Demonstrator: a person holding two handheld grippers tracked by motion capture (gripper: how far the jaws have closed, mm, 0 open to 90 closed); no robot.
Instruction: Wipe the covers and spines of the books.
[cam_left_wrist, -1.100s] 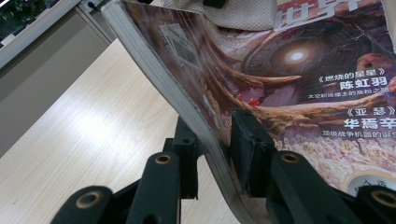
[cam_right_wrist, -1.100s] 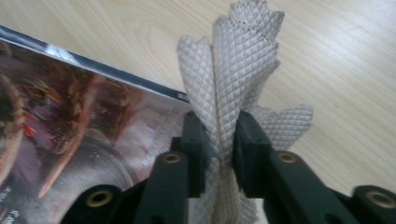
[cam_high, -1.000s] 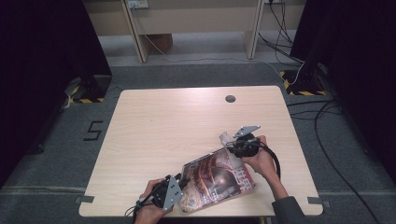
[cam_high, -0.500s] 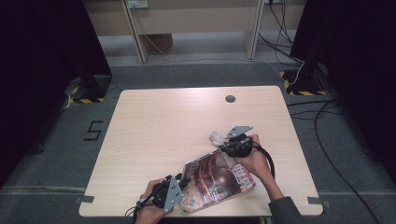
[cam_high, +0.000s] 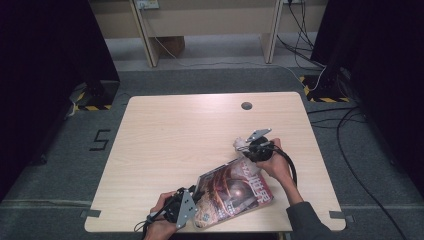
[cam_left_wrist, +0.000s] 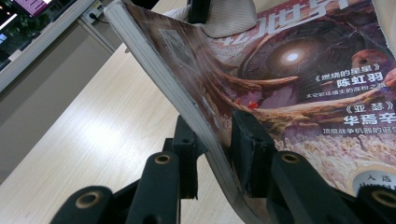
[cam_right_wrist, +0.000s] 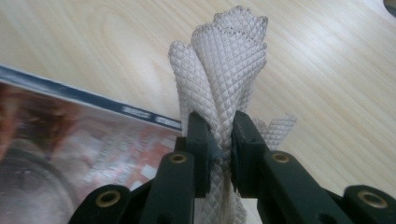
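Right claw (cam_high: 246, 148) drifted toward desk's (cam_high: 165, 150) near edge, clamping mesh cloth (cam_right_wrist: 229, 60); left claw (cam_left_wrist: 212, 140) pinches magazine (cam_high: 232, 192); sagging cover could slip.

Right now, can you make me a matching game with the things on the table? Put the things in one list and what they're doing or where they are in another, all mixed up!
Things:
1. magazine
2. white mesh cloth
3. left hand-held gripper
4. dark round hole

States or places:
A. bunched up between the right hand-held gripper's jaws
B. near the far edge of the table
C. lifted at one edge, with a colourful cover
D. clamped on the edge of the magazine

Pairs: 1-C, 2-A, 3-D, 4-B
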